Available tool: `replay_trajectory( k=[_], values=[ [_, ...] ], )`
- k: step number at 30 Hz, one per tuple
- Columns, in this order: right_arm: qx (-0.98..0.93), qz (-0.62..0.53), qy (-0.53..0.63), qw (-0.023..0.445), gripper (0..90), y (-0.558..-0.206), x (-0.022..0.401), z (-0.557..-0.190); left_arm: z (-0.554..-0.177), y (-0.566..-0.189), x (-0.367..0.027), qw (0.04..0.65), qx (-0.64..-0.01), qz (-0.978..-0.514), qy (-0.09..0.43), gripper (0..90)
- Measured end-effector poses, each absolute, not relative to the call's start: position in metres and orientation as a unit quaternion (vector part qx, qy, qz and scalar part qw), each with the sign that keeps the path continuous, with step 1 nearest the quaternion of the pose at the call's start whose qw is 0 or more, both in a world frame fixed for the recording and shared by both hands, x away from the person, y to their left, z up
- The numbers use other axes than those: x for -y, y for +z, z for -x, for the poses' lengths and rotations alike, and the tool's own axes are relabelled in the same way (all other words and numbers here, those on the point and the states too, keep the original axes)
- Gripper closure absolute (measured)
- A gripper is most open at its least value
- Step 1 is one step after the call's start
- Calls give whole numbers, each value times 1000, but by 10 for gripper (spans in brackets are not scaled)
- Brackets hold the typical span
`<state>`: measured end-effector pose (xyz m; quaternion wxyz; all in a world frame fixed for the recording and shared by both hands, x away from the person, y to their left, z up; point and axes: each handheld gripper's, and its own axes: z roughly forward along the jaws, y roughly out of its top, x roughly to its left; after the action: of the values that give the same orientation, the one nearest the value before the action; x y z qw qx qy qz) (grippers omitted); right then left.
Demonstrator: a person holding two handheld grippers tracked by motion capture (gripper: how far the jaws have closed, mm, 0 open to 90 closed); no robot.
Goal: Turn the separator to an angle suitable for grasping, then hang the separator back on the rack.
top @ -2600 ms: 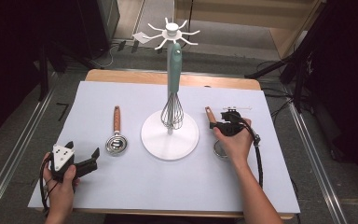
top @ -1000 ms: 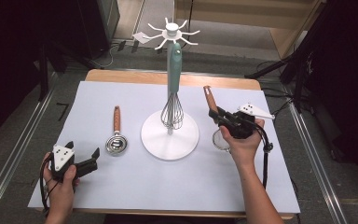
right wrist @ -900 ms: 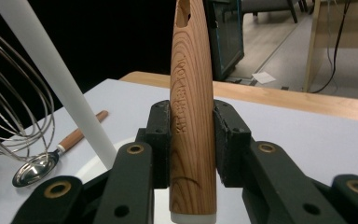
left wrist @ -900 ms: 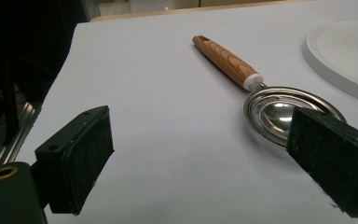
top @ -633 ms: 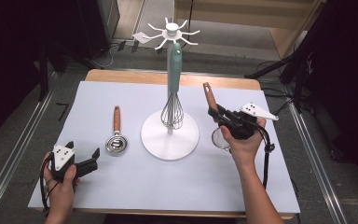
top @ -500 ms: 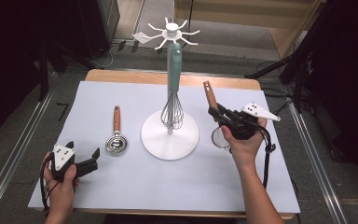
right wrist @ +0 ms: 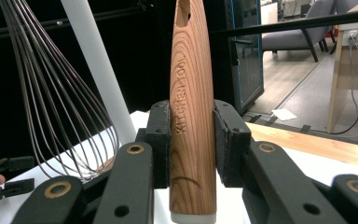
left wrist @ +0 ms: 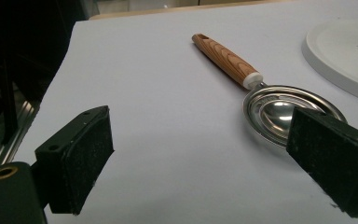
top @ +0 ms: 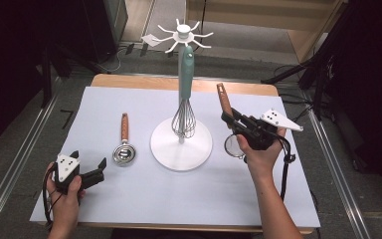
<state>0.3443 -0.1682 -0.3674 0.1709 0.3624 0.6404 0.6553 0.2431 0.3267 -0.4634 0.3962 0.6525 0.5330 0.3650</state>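
My right gripper (top: 232, 121) is shut on the wooden handle (right wrist: 192, 93) of a round-headed metal utensil (top: 233, 146). The utensil is held off the mat with its handle (top: 223, 97) pointing up and away, just right of the white stand (top: 181, 149). A teal-handled whisk (top: 184, 117) hangs against the stand's pole, and its wires (right wrist: 51, 93) sit left of the held handle. My left gripper (top: 98, 170) rests open at the mat's front left. A second wooden-handled scoop (left wrist: 275, 107) lies beyond its pads (left wrist: 81, 158).
A grey mat (top: 144, 199) covers the wooden table (top: 129, 82). The stand's hook crown (top: 183, 35) rises over the back edge. Dark equipment and metal floor rails flank both sides. The stand's base rim (left wrist: 345, 51) lies near the scoop.
My right gripper has lifted the utensil from the mat and tipped its handle upward, drifting slightly toward the stand. The left gripper and the scoop have stayed still.
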Motion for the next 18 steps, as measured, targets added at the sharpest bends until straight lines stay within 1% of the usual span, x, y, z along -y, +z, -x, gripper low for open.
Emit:
replay_trajectory(
  k=[18],
  values=[
    [-635, -341, 673, 167, 720, -356, 163, -339, -242, -463, -327, 397, -532, -649, 370, 77]
  ],
)
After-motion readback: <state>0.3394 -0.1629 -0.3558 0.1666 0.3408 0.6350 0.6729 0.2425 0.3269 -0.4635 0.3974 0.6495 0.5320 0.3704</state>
